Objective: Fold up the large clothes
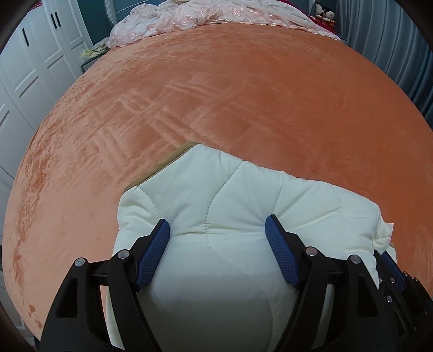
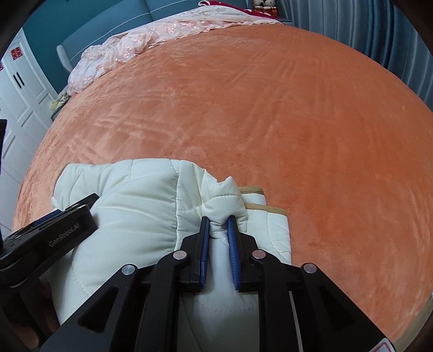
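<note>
A cream quilted garment (image 1: 216, 205) with tan trim lies bunched in a folded bundle on the orange bedspread (image 1: 243, 94). My left gripper (image 1: 217, 230) is open, its blue pads (image 1: 159, 243) spread wide over the bundle's near part. In the right wrist view the same garment (image 2: 135, 195) fills the lower left. My right gripper (image 2: 218, 227) is shut on a pinched fold of the garment at its right side. The left gripper's body (image 2: 54, 230) shows at the left of that view, resting on the garment.
A pink embroidered cover (image 1: 216, 16) lies crumpled at the bed's far end. White wardrobe doors (image 1: 32, 67) stand at the left, grey-blue curtains (image 1: 392, 48) at the right. Plush toys (image 1: 324, 13) sit at the far right corner. The orange bedspread (image 2: 297, 121) stretches ahead.
</note>
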The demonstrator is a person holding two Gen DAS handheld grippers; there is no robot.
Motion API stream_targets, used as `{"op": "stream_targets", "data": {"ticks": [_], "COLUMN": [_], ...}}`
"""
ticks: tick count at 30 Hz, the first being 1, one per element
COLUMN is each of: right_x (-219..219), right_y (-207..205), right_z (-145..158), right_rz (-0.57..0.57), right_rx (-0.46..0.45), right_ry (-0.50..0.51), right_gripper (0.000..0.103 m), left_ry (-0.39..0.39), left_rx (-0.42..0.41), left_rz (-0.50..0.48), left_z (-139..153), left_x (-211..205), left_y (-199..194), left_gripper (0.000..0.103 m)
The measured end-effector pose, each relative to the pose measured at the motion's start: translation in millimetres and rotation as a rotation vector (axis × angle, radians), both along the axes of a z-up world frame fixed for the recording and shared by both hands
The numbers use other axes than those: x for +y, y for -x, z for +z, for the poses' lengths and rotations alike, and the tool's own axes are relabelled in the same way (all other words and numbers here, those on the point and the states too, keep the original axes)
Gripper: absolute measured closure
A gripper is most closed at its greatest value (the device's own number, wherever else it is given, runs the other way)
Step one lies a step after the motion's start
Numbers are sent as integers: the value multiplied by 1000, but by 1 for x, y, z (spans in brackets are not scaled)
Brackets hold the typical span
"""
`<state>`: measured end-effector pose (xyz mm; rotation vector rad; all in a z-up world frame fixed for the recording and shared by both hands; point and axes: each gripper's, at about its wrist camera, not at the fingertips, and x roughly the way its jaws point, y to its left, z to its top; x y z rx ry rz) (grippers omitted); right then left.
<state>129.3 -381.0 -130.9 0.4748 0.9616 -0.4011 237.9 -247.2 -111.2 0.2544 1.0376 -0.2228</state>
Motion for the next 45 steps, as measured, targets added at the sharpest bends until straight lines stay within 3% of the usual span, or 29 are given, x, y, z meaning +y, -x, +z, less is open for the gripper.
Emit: {"op": "stream_targets", "data": {"ticks": [14, 21, 22, 23, 24, 29, 34, 36, 39, 42, 45], "right_x": [2, -10, -12, -14, -15, -13, -24, -24, -21, -17, -13], "right_y": [3, 22, 28, 34, 43, 85, 120, 124, 124, 123, 119], "right_z": [-9, 2, 7, 13, 18, 29, 14, 2, -15, -27, -30], "right_rz": [-16, -77, -92, -107, -111, -54, -70, -70, -69, -91, -90], "right_rx": [-69, -152, -151, -145, -146, -101, -94, -97, -106, -135, -134], "right_ry": [11, -56, -74, -80, -91, -162, -403, -510, -647, -699, -698], "right_gripper": [88, 88, 83, 70, 64, 41, 34, 34, 33, 29, 31], "left_ry": [-32, 16, 26, 43, 57, 179, 353, 462, 570, 645, 635], "left_rx": [-78, -47, -34, -19, -10, 58, 258, 352, 430, 504, 497], "left_rz": [13, 31, 37, 40, 39, 52, 91, 107, 129, 117, 103], "left_z": [-16, -8, -4, 3, 9, 35, 16, 3, -13, -26, -27], "left_x": [-7, 2, 6, 13, 21, 73, 128, 145, 158, 155, 148], "left_y": [1, 0, 1, 4, 9, 45, 73, 80, 90, 94, 93], "left_gripper": [29, 23, 20, 19, 16, 7, 7, 7, 6, 5, 5]}}
